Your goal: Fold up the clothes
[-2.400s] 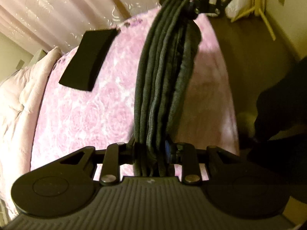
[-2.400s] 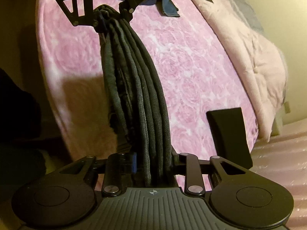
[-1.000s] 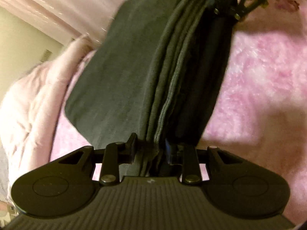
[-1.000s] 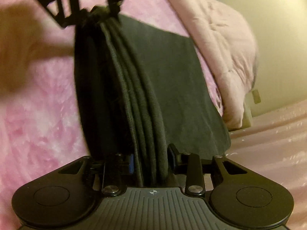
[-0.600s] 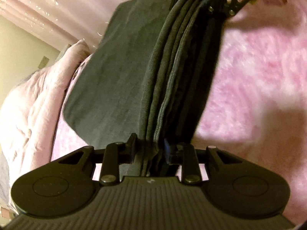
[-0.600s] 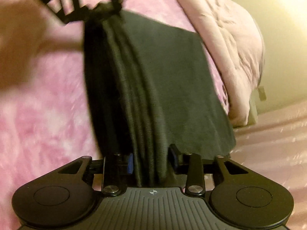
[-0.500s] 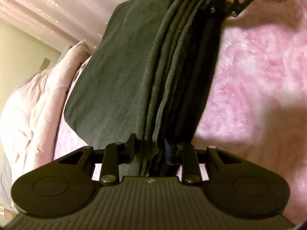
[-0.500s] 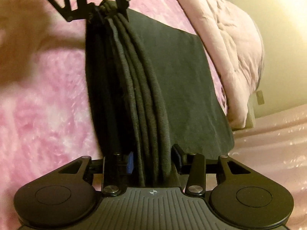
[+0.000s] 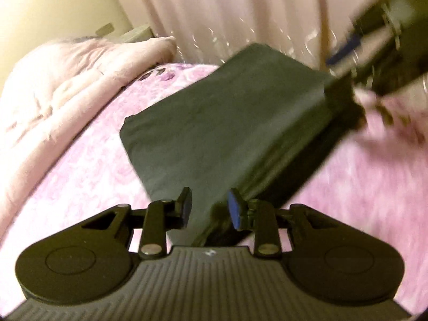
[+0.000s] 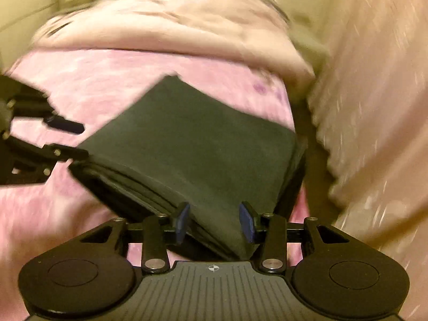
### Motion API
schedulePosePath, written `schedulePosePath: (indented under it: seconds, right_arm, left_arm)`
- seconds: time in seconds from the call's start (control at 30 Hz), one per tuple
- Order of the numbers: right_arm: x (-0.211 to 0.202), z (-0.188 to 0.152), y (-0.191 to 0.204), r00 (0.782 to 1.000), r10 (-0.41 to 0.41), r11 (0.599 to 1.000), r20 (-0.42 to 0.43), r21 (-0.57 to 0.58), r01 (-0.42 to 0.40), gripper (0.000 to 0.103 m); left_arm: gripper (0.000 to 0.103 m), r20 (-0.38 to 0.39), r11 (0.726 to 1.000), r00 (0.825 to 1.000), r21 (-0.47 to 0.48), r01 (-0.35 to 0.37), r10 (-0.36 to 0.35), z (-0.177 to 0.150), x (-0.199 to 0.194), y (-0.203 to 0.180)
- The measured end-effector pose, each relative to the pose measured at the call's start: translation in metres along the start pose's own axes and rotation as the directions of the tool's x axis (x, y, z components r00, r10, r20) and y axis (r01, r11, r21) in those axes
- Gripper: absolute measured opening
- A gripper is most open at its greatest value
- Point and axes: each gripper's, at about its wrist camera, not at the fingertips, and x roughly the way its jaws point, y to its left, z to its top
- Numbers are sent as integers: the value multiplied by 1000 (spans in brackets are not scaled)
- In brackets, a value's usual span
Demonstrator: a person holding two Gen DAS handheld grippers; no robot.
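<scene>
- Dark grey cloth fills the lower middle of both wrist views: the folded garment lies flat on the bed as a neat rectangle with several layers stacked at its near edge.
- Nearest the left wrist camera, the left tongs stand wide, their blue pads apart, with the garment's corner lying loose between them; nothing is pinched.
- Nearest the right wrist camera, the right tongs are likewise spread wide, straddling the layered edge without gripping it.
- Each pair of tongs also shows in the other's view, blurred: the right ones at the upper right of the left wrist frame, the left ones at the left edge of the right wrist frame, both at the garment's corners.
- Under and around the garment spreads the pink floral blanket that covers the bed.
- Farther back, a pale pink quilt is heaped at the upper left of the left wrist frame, and across the top of the right wrist frame.
- Farthest off hangs a pale curtain, across the top of the left wrist frame.
- As for progress, I judge this garment's fold as good as done: it rests compact and squared on the bed, free of both tongs. Whether more clothes wait to be folded, these views do not show.
</scene>
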Motion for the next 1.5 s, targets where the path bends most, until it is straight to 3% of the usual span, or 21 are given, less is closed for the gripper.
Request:
schedulePosePath:
  seconds: [0.07, 0.17, 0.47, 0.6, 0.67, 0.7, 0.73, 0.93, 1.03, 1.13, 1.2, 1.5]
  right_arm:
    - [15, -13, -7, 999, 22, 998, -34, 52, -20, 31]
    - [17, -21, 0, 1000, 15, 998, -22, -58, -16, 31]
    - [0, -16, -3, 999, 28, 1000, -27, -2, -29, 32]
    - [-8, -14, -5, 999, 34, 999, -29, 23, -34, 32]
    - [-16, -17, -3, 998, 36, 998, -48, 53, -33, 37]
    - [-22, -20, -2, 997, 38, 996, -63, 79, -33, 55]
    - [-29, -25, -1, 996, 47, 992, -72, 121, -38, 61]
    - [-73, -46, 9, 989, 91, 953, -115, 299, -53, 63]
    - [-93, -47, 13, 989, 88, 926, -120, 377, -36, 66]
    - [-112, -43, 18, 992, 67, 901, -111, 434, -12, 77]
    - [-125, -37, 22, 993, 65, 893, -103, 449, -12, 77]
    - [-173, -12, 40, 995, 13, 881, -104, 471, 37, 80]
  left_arm:
    - [17, -27, 999, 999, -29, 34, -34, 3, 14, 0]
    - [6, -49, 998, 997, -20, 52, -53, 1, 19, -6]
    - [10, -88, 997, 993, 29, 77, -74, -5, 26, -17]
    - [11, -104, 995, 992, -84, 58, -66, -2, 15, -8]
    - [19, -132, 989, 990, -140, 40, -58, -6, 7, -8]
    - [20, -144, 984, 988, -173, 35, -60, -9, 2, -8]
    - [21, -154, 977, 986, -209, 31, -64, -12, -3, -8]
    - [51, -185, 924, 981, -383, -22, -53, -23, -44, -6]
    - [72, -190, 862, 979, -507, -30, -77, -27, -63, 2]
    - [97, -201, 804, 977, -591, -61, -74, -30, -83, 9]
    - [101, -209, 793, 976, -603, -82, -58, -28, -99, 12]
    - [101, -234, 813, 972, -568, -129, -8, -27, -154, 12]
